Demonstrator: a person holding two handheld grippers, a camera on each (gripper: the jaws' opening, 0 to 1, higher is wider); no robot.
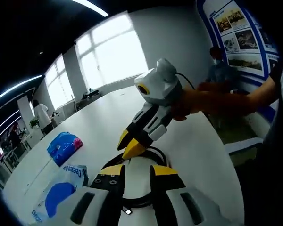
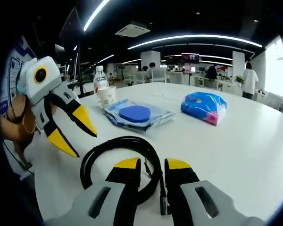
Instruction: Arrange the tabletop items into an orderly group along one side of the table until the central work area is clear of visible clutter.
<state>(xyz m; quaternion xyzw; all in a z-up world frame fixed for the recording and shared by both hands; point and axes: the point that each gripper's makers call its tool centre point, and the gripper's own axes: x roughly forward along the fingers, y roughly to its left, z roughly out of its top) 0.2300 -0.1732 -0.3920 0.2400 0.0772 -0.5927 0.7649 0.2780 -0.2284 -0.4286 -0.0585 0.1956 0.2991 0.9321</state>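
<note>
Open-plan office: desks [image 2: 179,75], strip lights [image 2: 193,37], wall posters [image 1: 238,33].

White table [image 2: 254,141]. Black cable coil [image 2: 120,162], glossy. Left gripper [image 2: 74,132]: white-grey body, black jaws, yellow tips, yellow ring on side of body. Right gripper [image 2: 152,165]: same scheme, grey-white base, black jaws, yellow tips. Flat clear packet [image 2: 137,114]: blue with darker blue disc in middle, blue lettering on white in left gripper view. Soft pack [image 2: 203,107]: bright blue, pink patch at one end. Cup [image 2: 106,96] off-white. Bottle [image 2: 100,78]: clear, red cap. Wall posters [image 1: 240,35]: blue frames, photo panels.
</note>
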